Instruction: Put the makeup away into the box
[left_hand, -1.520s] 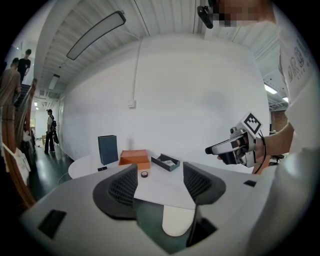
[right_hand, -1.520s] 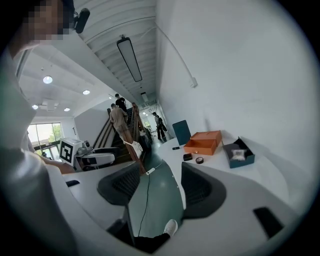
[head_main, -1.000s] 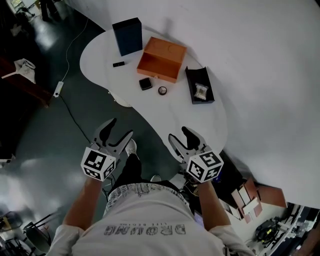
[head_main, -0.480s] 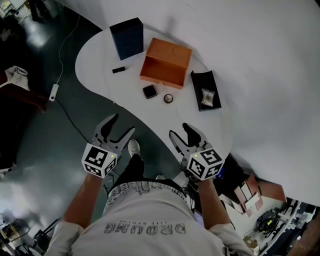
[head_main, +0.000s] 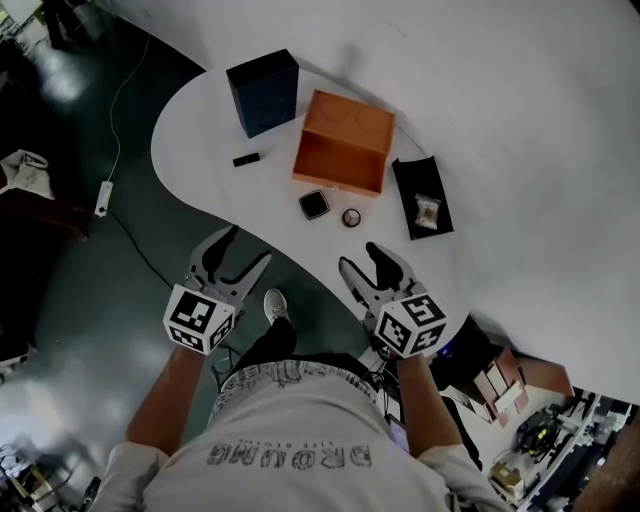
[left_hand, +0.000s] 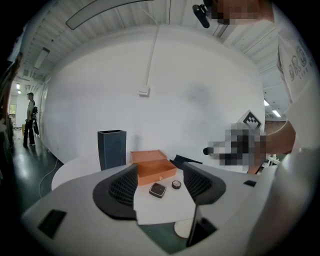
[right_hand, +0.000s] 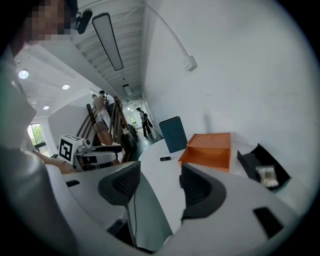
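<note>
An open orange box (head_main: 343, 143) (left_hand: 152, 170) (right_hand: 210, 150) stands on the white table (head_main: 200, 130). In front of it lie a square black compact (head_main: 314, 204) (left_hand: 158, 190) and a small round pot (head_main: 351, 217) (left_hand: 176, 184). A short black stick (head_main: 246, 159) (right_hand: 164, 159) lies to the box's left. My left gripper (head_main: 243, 252) (left_hand: 160, 181) hangs open over the floor, short of the table's edge, with nothing in it. My right gripper (head_main: 360, 260) (right_hand: 159, 182) is open and empty too, at the table's near edge.
A tall dark blue box (head_main: 265, 92) (left_hand: 112, 149) (right_hand: 173, 134) stands behind and left of the orange one. A black tray (head_main: 415, 180) (right_hand: 250, 162) holding a small packet (head_main: 428, 211) lies to the right. A cable (head_main: 120, 110) runs across the dark floor. People stand far off.
The table and its objects have drawn nearer and slid down-right in the head view; both grippers have advanced toward the table, still open and empty.
</note>
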